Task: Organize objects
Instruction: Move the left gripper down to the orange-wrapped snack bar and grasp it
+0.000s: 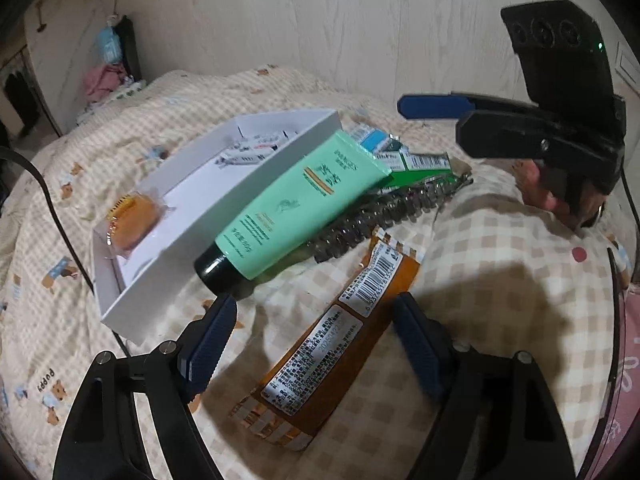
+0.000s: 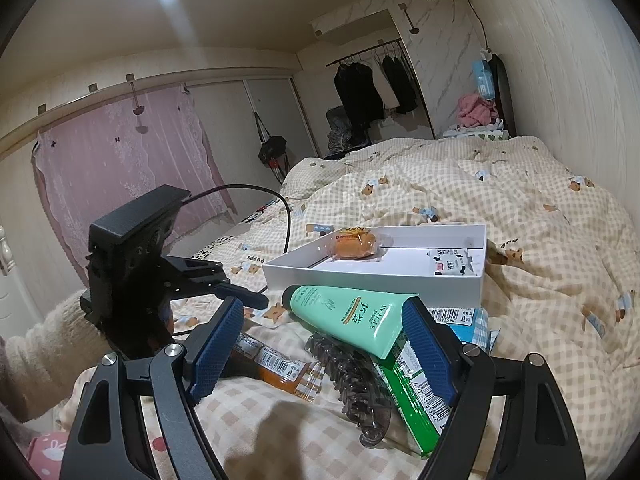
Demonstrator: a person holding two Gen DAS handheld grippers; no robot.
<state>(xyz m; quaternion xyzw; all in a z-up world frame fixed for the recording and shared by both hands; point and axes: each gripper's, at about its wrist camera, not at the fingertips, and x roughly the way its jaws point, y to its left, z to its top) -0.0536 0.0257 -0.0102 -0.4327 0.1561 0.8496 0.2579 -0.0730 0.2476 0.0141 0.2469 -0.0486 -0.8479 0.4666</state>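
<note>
Left tongs (image 1: 312, 344) gape, unclamped, over orange snack packet (image 1: 320, 356) on bed (image 1: 500, 264).

Both cameras sit close above the bed (image 1: 500, 240), looking down; both see the white box (image 1: 256, 184) and green tube (image 2: 352, 312).

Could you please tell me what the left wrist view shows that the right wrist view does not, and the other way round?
Only the left wrist view shows the orange snack packet whole, barcode up, lying between the open left gripper fingers.

Only the right wrist view shows the pink curtain, the hanging clothes and the cream sleeve behind the left gripper.

Both show the white box holding a wrapped orange pastry, the green tube, the hair claw, the green packs and the checked quilt.
</note>
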